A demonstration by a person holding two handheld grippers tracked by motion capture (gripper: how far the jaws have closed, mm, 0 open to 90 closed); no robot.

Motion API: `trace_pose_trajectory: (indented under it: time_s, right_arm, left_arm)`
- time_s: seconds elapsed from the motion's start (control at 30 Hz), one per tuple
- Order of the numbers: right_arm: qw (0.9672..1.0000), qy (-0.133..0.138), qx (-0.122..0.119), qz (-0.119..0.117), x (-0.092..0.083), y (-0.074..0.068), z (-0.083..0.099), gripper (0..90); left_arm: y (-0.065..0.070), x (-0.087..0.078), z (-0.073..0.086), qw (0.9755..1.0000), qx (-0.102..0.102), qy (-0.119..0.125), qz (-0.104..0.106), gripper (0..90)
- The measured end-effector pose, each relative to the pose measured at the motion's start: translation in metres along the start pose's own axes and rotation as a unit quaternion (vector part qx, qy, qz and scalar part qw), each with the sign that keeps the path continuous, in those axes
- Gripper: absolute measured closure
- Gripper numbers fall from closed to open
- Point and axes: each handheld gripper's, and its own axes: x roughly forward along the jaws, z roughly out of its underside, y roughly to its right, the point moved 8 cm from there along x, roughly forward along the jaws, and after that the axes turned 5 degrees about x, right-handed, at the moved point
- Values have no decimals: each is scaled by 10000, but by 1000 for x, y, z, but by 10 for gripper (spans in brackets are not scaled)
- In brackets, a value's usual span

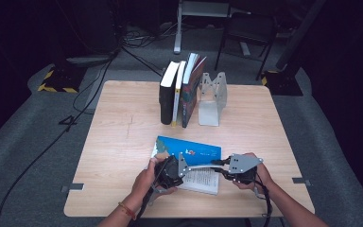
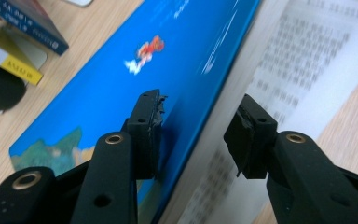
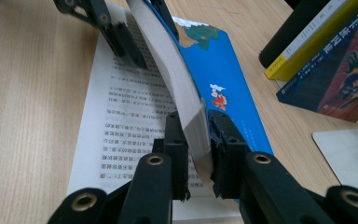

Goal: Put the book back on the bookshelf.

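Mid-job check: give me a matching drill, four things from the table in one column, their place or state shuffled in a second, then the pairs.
Things:
1. blue book
2. bookend
3. black book
4. right tool

States:
A. upright, leftmost in the far row
B. bare metal, right of the upright books
C. shut on a raised stack of pages
D. lying open near the front edge

Pairs: 1-D, 2-B, 3-A, 4-C

A light wooden worktop (image 1: 123,123) stands on grey carpet (image 1: 23,142). Behind it, a dark chair (image 1: 248,33) and black cables (image 1: 142,40) sit in shadow.
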Motion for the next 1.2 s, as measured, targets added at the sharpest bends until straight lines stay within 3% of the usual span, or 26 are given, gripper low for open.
trace_pose_trajectory:
  time_s: [0.07,0.13,0.23,0.3,0.43,0.57,0.67,0.73,0.8,0.83,0.9,0.97,1.03,1.07,1.1,1.2]
  right_arm:
    - [10000,34,42,-1,0,0,-3,785]
    - [10000,54,49,29,1,0,-5,785]
    - [9999,84,91,47,1,1,-6,783]
    - [9999,89,112,38,2,1,-7,782]
    - [9999,70,96,8,3,1,-7,783]
    - [9999,37,94,22,4,0,-7,776]
    - [9996,186,211,71,3,2,-7,685]
    - [9986,315,343,248,-1,9,-8,526]
    - [9976,295,508,376,-5,19,-2,471]
    - [9971,276,614,366,-8,23,2,461]
    - [9938,346,838,637,-17,39,15,464]
    - [9909,444,1012,766,-24,52,25,467]
    - [9883,306,1180,915,-24,63,37,468]
    - [9883,306,1180,915,-24,63,37,468]
    - [9867,89,1337,923,-21,72,52,467]
    - [9857,-72,1449,860,-17,74,60,460]
  left_arm:
    - [0,1,-3,9999,-89,-9,-67,620]
    - [1,2,-9,9997,-163,144,-104,673]
    - [2,2,-10,9996,-161,202,-130,685]
    - [5,4,-16,9990,-227,393,54,686]
    - [7,5,-20,9983,-281,488,114,665]
    - [8,7,-23,9986,-187,491,88,701]
    - [6,5,-24,9977,-86,674,45,754]
    - [1,1,-24,9966,-179,801,36,787]
    - [-4,-2,-23,9953,-272,925,90,809]
    - [-6,-4,-24,9946,-288,995,116,817]
    - [-10,-8,-24,9934,-292,1103,144,823]
    - [-12,-9,-24,9928,-316,1147,154,825]
    - [-17,-14,-25,9903,-457,1296,183,826]
    - [-17,-14,-25,9903,-457,1296,183,826]
    - [-19,-16,-26,9896,-508,1337,174,827]
    - [-27,-23,-25,9866,-628,1500,144,827]
